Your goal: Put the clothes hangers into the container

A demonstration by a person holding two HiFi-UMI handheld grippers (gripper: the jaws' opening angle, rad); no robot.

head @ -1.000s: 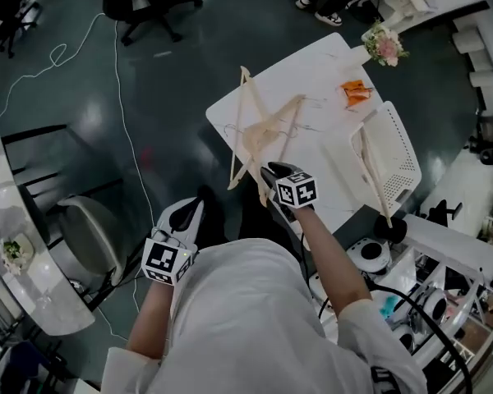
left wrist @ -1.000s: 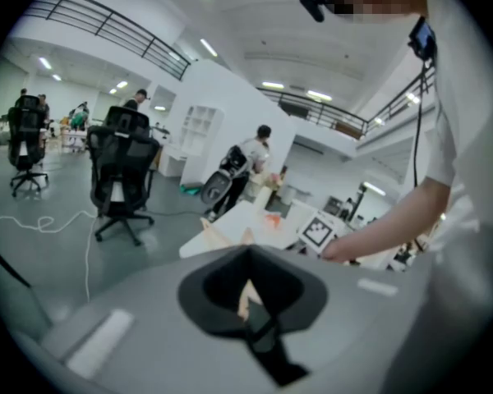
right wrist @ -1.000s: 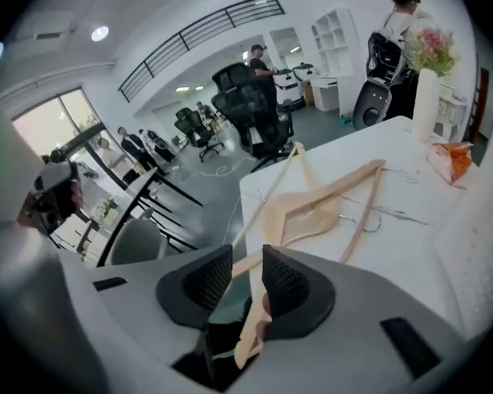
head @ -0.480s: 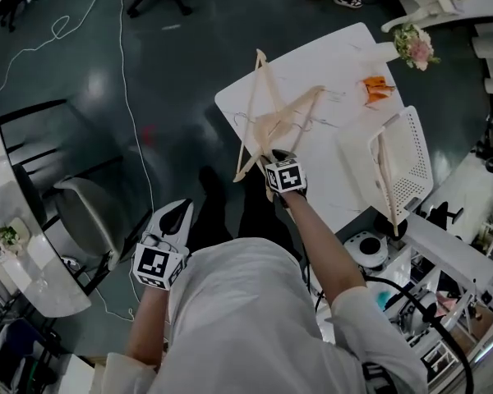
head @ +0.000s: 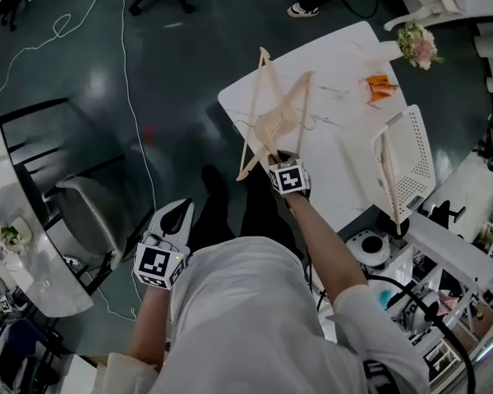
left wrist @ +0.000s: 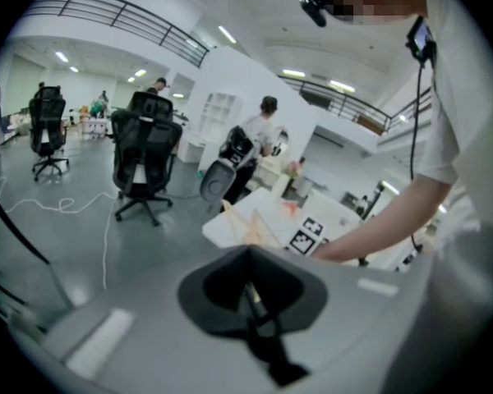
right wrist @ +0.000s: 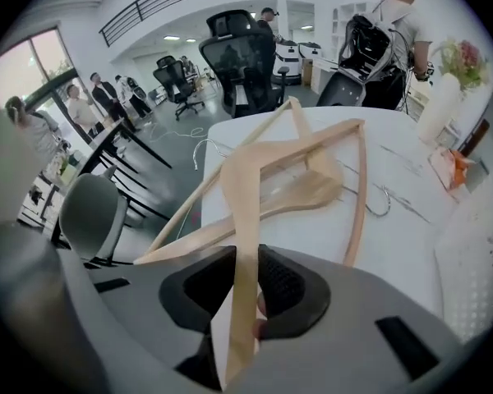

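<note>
Several pale wood hangers (head: pixel 275 121); R gripper (right wrist: pixel 245 284) jaws closing round flat arm (right wrist: pixel 248 212).

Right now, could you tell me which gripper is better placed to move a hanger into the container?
Right. The right gripper is at the table, jaws closing around a wooden hanger, the container on its side; the left gripper hangs low, shut, empty.

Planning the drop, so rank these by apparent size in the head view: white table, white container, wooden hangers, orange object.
1. white table, clearly largest.
2-3. white container and wooden hangers: similar spread, too close to rank.
4. orange object, smallest.
</note>
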